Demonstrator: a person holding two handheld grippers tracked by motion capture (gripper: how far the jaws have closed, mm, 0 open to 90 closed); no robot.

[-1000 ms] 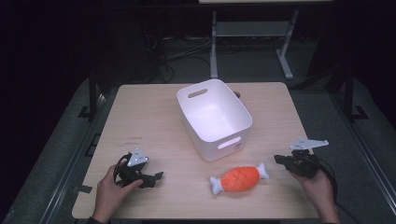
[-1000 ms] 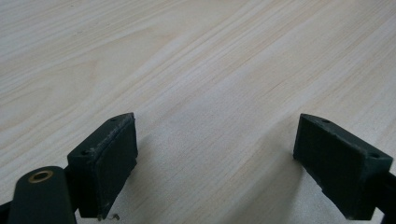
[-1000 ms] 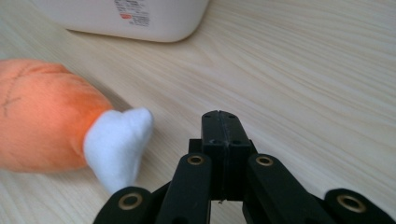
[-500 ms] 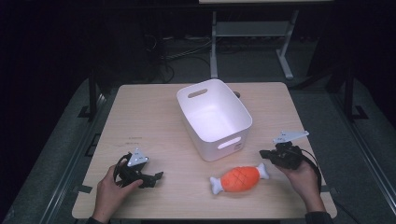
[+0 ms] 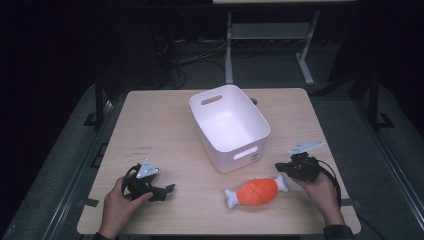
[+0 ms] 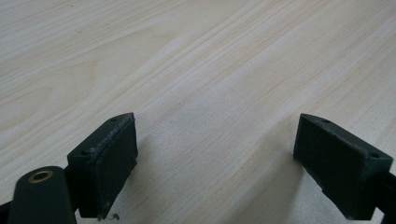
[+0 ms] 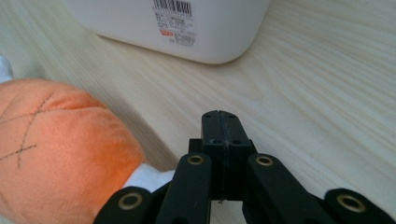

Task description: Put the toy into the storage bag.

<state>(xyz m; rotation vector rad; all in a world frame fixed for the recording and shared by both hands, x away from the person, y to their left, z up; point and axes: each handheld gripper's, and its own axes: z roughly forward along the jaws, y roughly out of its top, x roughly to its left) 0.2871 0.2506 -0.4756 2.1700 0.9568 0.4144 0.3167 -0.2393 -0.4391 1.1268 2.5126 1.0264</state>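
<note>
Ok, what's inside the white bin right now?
The white bin looks empty: its bare floor and far walls show in the high view. The strip of floor just behind its near wall is covered from sight.

Pale matt wood-grain table (image 5: 165, 130); smooth, glossy white plastic bin (image 5: 229, 125) with a paper label (image 7: 173, 21) — and a soft orange plush toy (image 5: 256, 191) — stitched cloth.

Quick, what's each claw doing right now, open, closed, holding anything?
Left gripper: open, holding nothing.
Right gripper: closed, empty, beside the orange toy.
</note>
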